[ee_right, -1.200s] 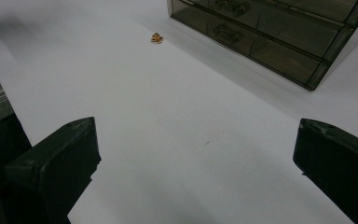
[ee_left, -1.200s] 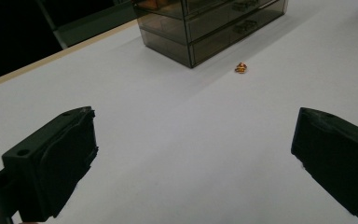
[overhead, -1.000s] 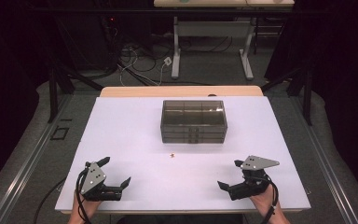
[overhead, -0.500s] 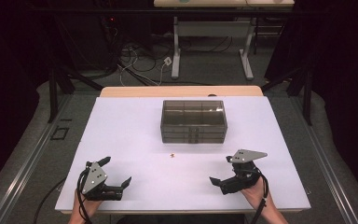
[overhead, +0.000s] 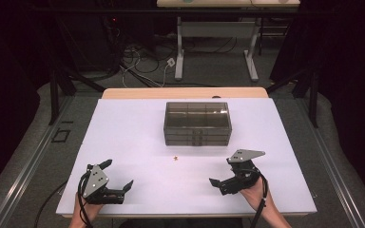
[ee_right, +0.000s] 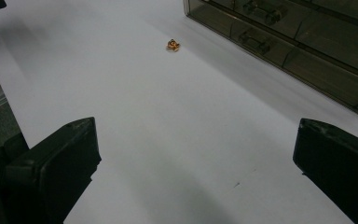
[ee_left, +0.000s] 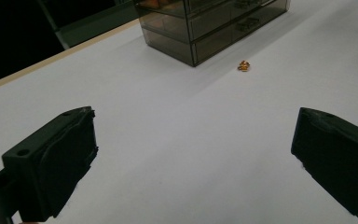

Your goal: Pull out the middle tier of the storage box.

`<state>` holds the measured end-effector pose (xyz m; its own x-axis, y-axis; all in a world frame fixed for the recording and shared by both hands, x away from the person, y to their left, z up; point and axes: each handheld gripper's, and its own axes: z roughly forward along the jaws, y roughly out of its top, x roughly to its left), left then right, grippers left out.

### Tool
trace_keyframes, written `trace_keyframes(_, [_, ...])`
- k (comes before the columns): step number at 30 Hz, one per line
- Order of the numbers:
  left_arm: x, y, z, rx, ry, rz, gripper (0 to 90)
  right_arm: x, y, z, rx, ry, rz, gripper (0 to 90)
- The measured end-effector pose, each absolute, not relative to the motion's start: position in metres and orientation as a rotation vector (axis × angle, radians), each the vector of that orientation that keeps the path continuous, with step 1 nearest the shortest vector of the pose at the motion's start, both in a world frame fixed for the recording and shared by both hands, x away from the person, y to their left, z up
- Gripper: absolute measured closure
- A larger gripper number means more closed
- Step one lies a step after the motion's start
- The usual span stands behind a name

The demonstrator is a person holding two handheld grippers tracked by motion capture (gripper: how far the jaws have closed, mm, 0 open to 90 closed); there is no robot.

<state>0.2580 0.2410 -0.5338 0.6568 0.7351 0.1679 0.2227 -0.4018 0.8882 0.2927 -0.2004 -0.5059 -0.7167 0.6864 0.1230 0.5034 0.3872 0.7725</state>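
My right gripper (overhead: 228, 176) hangs low over the near right part of the white table (overhead: 123, 137), jaws spread wide with nothing between them, aimed left and forward toward the middle. My left gripper (overhead: 116, 178) sits at the near left corner, likewise gaping and empty. Neither touches anything but air.

The thing I'm after is the small orange piece (overhead: 175, 157), lying alone on the bare table just in front of the smoky drawer box (overhead: 197, 123) and between my 2 grippers, nearer the right one. In the right gripper view it (ee_right: 172, 45) sits well ahead and left of centre, so I'm not lined up yet.

The risks, as I judge them:
- The piece is tiny and low (I can't make out its exact shape). Wide jaws closing on it off-centre could flick it away, possibly under the box's front edge.
- Coming down too steep, my jaw tips may scrape the table and skid.
- The box has 3 shut drawers (ee_right: 261, 44) close behind the piece; overshooting forward could knock a jaw into them and shift the box.
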Motion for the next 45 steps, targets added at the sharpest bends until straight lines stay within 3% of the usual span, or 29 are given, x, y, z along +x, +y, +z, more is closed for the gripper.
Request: trace_keyframes(45, [0.259, 0.244, -0.534, 1.934, 0.762, 0.687, 0.1, 0.358, -0.162, -0.497, 1.416, 2.505, 1.173, 0.0])
